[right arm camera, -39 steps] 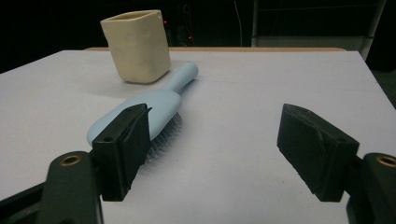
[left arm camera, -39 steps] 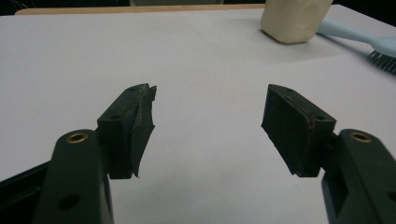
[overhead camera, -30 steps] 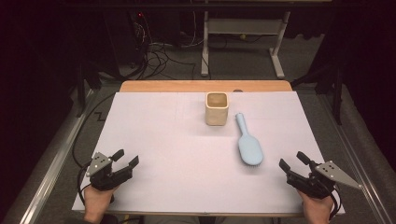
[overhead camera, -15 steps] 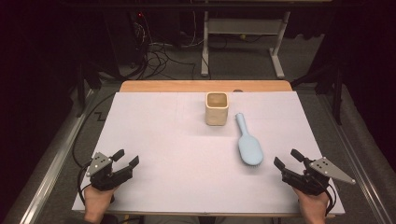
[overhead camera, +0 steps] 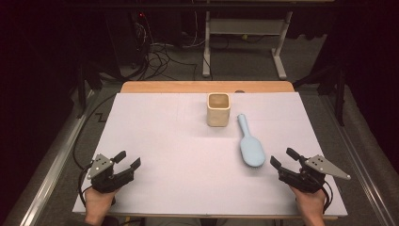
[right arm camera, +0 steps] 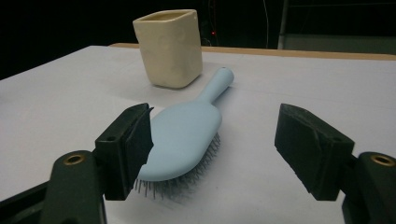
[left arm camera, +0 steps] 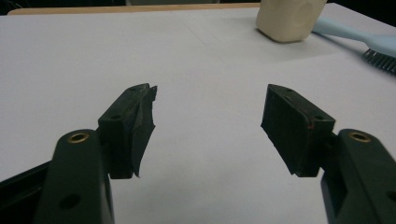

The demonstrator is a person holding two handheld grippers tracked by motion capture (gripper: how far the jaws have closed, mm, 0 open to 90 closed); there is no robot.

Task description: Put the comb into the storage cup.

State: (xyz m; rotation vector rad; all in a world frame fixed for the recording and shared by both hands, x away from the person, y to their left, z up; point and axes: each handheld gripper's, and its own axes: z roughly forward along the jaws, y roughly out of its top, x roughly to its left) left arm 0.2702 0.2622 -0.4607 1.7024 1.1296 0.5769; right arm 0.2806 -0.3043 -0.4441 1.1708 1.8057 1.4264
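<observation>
white sheeting covers the table (overhead camera: 164,141). a cream cup (overhead camera: 218,109) stands upright toward the far edge, and a light blue hairbrush (overhead camera: 250,143) lies bristles down just beside it. the right gripper (overhead camera: 285,160) hovers near the brush head, jaws spread. the left gripper (overhead camera: 128,159) sits well apart, jaws spread, holding nothing.

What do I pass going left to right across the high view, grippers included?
Left gripper → cup → hairbrush → right gripper, both grippers open and empty.
</observation>
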